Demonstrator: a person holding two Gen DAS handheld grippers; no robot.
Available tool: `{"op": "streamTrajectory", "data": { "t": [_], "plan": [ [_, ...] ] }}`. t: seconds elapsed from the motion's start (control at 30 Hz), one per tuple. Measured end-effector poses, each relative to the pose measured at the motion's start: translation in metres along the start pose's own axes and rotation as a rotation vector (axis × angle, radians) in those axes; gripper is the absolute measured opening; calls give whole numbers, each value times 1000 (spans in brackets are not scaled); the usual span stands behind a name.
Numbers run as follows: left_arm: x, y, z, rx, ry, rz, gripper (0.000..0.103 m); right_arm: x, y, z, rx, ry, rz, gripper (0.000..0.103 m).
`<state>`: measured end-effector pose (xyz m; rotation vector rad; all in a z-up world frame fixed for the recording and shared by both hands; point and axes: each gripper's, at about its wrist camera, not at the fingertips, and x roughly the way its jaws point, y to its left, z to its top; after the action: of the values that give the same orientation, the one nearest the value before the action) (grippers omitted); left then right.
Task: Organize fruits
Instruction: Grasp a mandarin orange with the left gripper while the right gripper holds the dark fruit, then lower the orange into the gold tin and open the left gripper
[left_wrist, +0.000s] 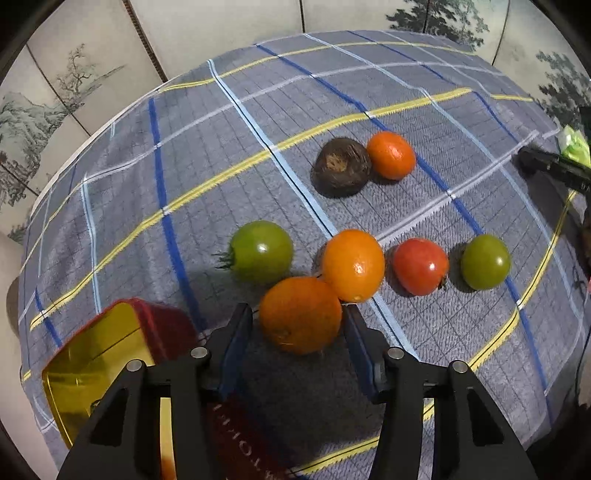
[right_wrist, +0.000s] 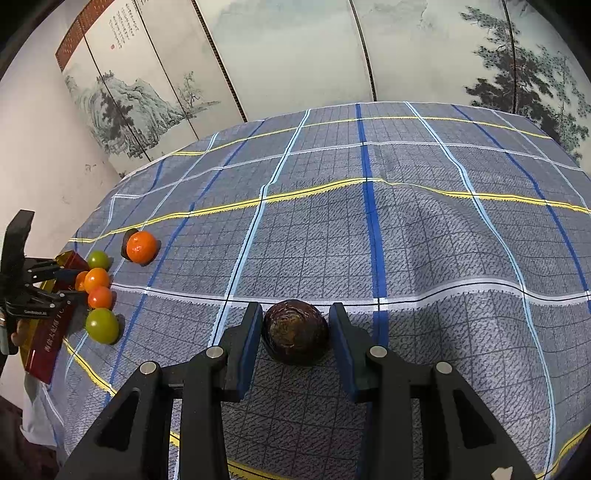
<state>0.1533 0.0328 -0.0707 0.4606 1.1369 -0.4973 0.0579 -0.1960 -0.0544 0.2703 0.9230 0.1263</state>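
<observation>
An orange (left_wrist: 299, 319) lies on the plaid cloth between the fingers of my left gripper (left_wrist: 297, 309). Thin gaps show at both pads, so the jaws are open around it. It touches a second orange (left_wrist: 352, 264). Beside these lie a green tomato (left_wrist: 260, 251), a red tomato (left_wrist: 420, 266) and another green tomato (left_wrist: 485, 261). Farther back, a dark brown fruit (left_wrist: 341, 166) touches a mandarin (left_wrist: 390, 155). My right gripper (right_wrist: 295, 306) is shut on another dark fruit (right_wrist: 295, 332), which rests on the cloth with both pads against its sides.
A red tin with a gold inside (left_wrist: 110, 350) sits at the near left, partly under my left gripper. The plaid cloth (right_wrist: 406, 240) covers the whole table. A painted folding screen (right_wrist: 258, 55) stands behind. Table edges fall away at left and near side.
</observation>
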Motion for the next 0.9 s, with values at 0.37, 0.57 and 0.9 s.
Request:
{"op": "streamTrajectory", "data": {
  "t": [0.37,0.57,0.9],
  "plan": [
    [-58,-39,-34,-251,-162,82,41,0,0,0,5,0,-3,34],
    [-89,-70,-65,-284,-225,119,41,1,0,0,3,1,-7,34],
    [-114,-89,-92,-285,-270,188,41,2,1,0,-5,4,-22,34]
  ]
}}
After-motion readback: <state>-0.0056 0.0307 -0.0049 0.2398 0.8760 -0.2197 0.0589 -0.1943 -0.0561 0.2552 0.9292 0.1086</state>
